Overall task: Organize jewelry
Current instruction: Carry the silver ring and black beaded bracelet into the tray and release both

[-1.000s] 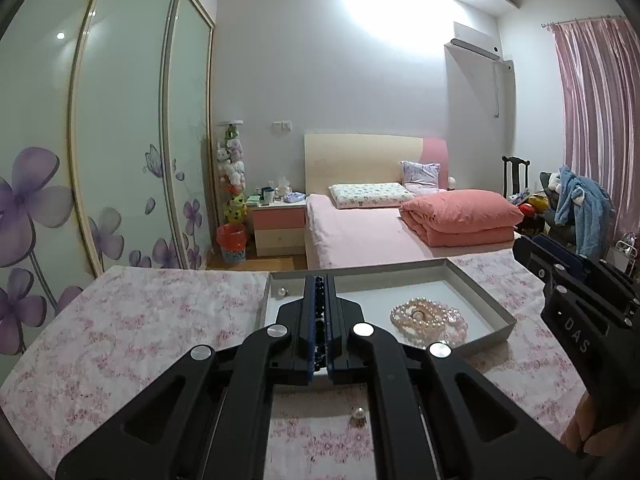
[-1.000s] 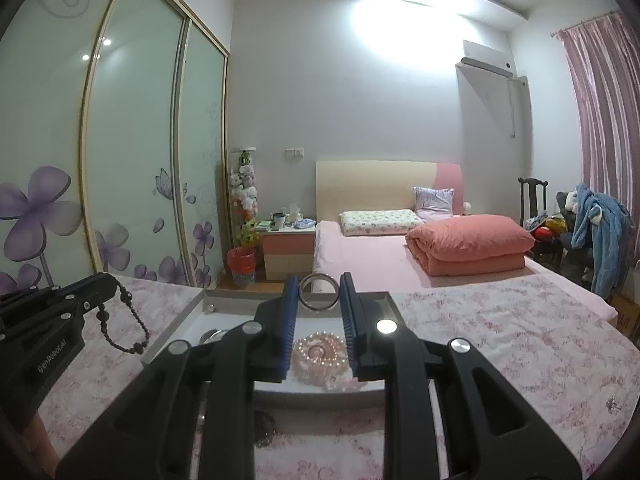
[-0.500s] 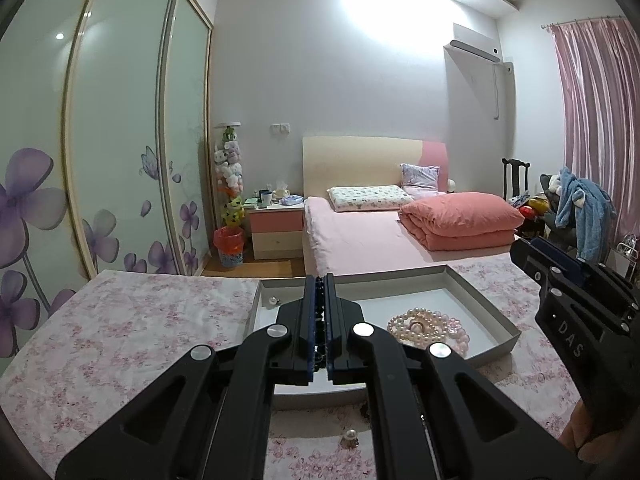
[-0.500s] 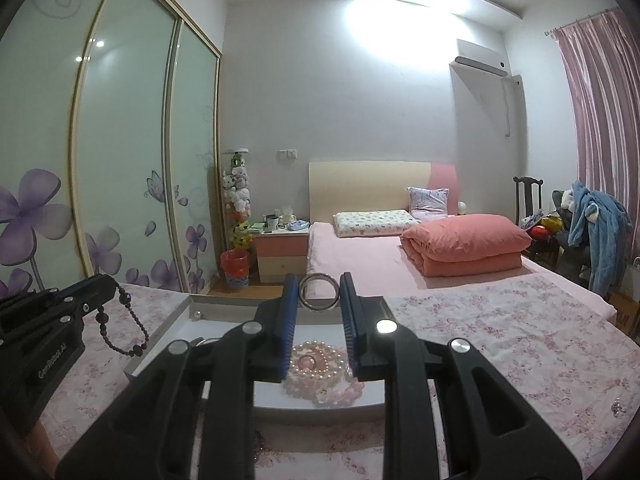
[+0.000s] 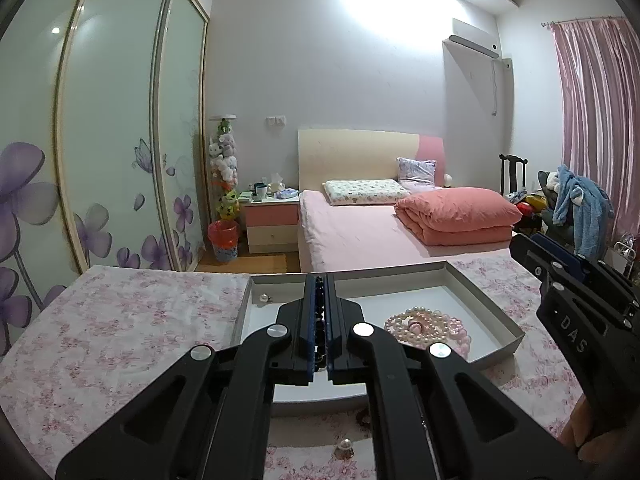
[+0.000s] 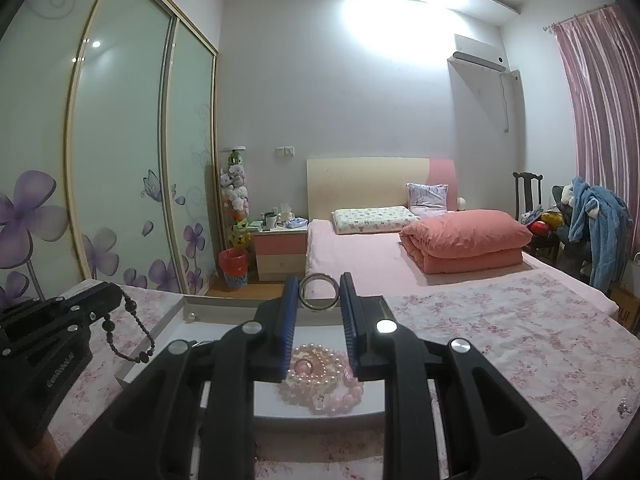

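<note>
You can read "DAS" on the right hand-held gripper (image 5: 576,280) at your three o'clock (white letters on black); the left hand-held gripper's (image 6: 116,300) lettering is illegible.

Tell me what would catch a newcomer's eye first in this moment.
Probably the two pieces held over the gray tray: a silver bangle clamped upright in the right hand-held gripper, and a dark bead string dangling from the shut left hand-held gripper. Next, the heap of pink pearl strands lying in the tray, then the coral folded quilt on the bed behind.
</note>
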Motion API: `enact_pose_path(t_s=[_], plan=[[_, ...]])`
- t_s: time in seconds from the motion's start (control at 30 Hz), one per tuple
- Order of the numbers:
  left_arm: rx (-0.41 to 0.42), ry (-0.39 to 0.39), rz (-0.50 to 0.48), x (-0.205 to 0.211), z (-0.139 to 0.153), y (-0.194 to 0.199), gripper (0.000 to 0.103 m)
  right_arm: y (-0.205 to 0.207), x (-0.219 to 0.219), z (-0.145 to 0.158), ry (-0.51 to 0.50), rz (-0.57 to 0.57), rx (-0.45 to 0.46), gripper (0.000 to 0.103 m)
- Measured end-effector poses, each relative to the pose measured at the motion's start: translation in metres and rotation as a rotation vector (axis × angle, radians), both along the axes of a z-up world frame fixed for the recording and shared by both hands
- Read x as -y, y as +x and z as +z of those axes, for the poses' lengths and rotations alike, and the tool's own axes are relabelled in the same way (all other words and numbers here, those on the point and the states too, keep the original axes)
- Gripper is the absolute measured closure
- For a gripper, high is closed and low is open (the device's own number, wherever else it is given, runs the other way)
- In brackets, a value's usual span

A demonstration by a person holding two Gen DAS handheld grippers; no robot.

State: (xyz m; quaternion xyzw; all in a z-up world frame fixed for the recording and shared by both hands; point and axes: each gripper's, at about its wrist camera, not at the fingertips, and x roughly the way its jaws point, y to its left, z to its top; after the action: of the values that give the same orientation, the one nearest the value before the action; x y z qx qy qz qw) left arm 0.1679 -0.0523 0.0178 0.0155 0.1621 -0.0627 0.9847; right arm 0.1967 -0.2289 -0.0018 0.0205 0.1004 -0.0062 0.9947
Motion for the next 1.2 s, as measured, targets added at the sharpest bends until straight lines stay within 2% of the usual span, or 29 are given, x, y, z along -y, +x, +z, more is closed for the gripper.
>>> enact_pose_path(t_s=[0.27, 0.57, 0.87, 0.93, 1.03, 1.2], plan=[[-0.045, -0.028, -0.023, 0.0, -0.009, 0.023, 0.098, 0.025, 0.003, -0.005, 0.021, 0.013, -0.042, 0.081], [-0.076, -0.021, -0.049, 0.008, -0.023, 0.048, 0.098, 0.074, 0.005, -0.025, 0.051, 0.043, -0.157, 0.081], [-0.116, -0.016, -0.061, 0.013, -0.033, 0.067, 0.098, 0.103, 0.004, -0.039, 0.076, 0.077, -0.24, 0.081], [-0.128, -0.021, -0.065, 0.013, -0.035, 0.069, 0.098, 0.107, 0.004, -0.042, 0.08, 0.084, -0.26, 0.08], [-0.139, -0.035, -0.064, 0.009, -0.035, 0.07, 0.098, 0.108, 0.006, -0.045, 0.093, 0.092, -0.275, 0.069], [-0.128, -0.065, -0.033, -0.011, -0.024, 0.064, 0.094, 0.096, 0.014, -0.038, 0.109, 0.078, -0.256, 0.068]])
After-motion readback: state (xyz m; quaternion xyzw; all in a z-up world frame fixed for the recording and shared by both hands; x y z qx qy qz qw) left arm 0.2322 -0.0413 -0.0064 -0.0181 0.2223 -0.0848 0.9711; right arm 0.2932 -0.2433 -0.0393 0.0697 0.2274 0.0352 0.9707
